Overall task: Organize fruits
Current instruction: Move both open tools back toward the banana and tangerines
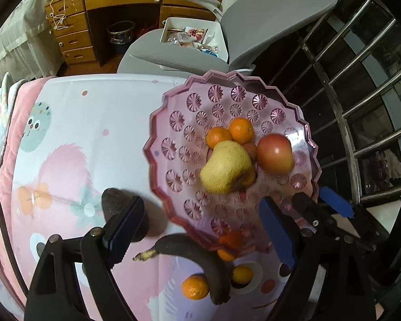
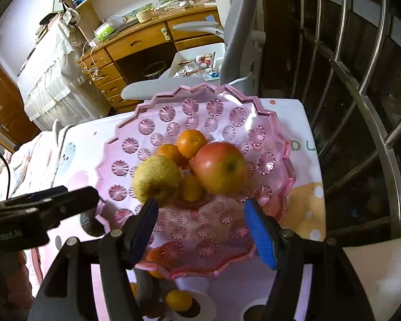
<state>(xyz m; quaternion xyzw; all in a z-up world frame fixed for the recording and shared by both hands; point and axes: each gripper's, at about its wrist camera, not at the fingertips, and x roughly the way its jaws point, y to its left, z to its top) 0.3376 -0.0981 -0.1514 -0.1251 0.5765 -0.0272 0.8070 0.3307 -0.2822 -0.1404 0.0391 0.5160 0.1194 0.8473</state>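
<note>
A pink scalloped glass bowl (image 1: 173, 123) (image 2: 136, 139) stands on the bed and holds a yellow pear (image 1: 226, 167) (image 2: 157, 179), a red apple (image 1: 275, 153) (image 2: 220, 167) and several tangerines (image 1: 240, 129) (image 2: 191, 140). A blackened banana (image 1: 200, 259) and loose tangerines (image 1: 195, 286) (image 2: 178, 300) lie on the sheet in front of the bowl. A dark avocado (image 1: 115, 200) lies left of the bowl, beside the left finger. My left gripper (image 1: 197, 230) is open and empty above the banana. My right gripper (image 2: 203, 232) is open and empty over the bowl's near rim; it also shows in the left wrist view (image 1: 334, 206).
The bed has a cartoon-print sheet (image 1: 93, 123). A grey chair (image 1: 267, 18) with a white box of items (image 1: 189, 34) stands behind the bowl. A metal railing (image 1: 361, 93) (image 2: 361, 93) runs along the right. A wooden desk (image 1: 107, 5) is at the back.
</note>
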